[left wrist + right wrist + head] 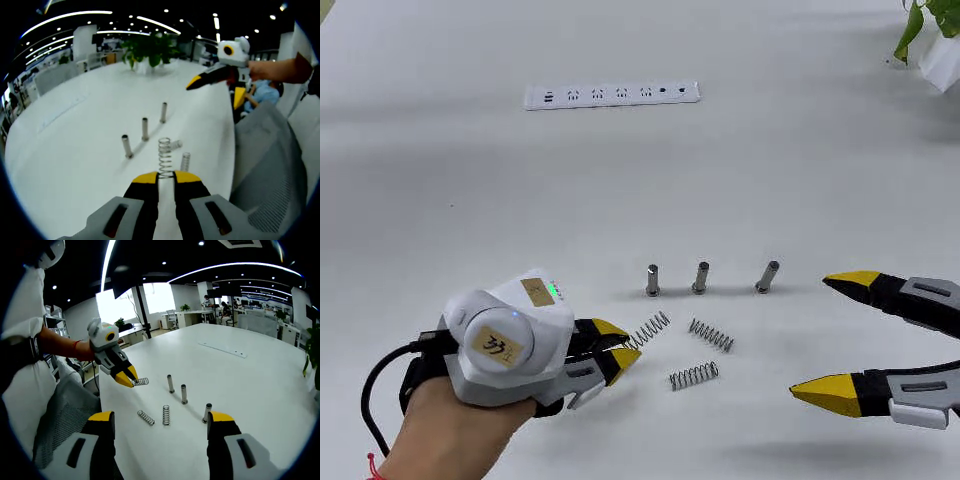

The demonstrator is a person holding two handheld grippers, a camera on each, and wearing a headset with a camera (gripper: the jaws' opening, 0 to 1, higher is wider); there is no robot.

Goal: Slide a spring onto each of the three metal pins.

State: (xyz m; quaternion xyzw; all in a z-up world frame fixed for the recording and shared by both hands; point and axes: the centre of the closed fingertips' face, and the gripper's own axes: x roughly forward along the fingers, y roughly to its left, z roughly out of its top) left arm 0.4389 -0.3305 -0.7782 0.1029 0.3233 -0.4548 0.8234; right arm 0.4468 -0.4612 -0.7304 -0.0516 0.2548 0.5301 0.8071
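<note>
- Looking down across the white workbench [770, 170], and the score is plain: no pin wears a spring yet, so all three fits are left to do.
- The potted plant [923, 25] sits off in the far right corner, well apart from the work. No bother to me.
- The power strip [611, 95] lies flat along the far side, well beyond the pins and out of my path.
- My right gripper [810, 336] hangs to the right of the row, jaws spread wide, carrying nothing. It's near the right-hand pin but apart from it.
- My left gripper [627, 347] is low at the near left, jaws pinched tight on one end of a spring.
- The three metal pins [701, 277] stand upright in a row mid-table, each apart from the next, every shaft bare.
- The gripped spring [650, 328] pokes out past my jaw tips, aimed toward the row and just short of the left-hand pin. In the right gripper view it looks lifted off the surface.
- One loose spring [711, 335] lies on its side just in front of the middle pin.
- The other loose spring [694, 376] lies nearer to me, close beside the first.
- Nothing blocks my line to the pins. I judge the catch is the coil itself: it's held by one end, so its free mouth may wobble as I line it up over a pin top.
</note>
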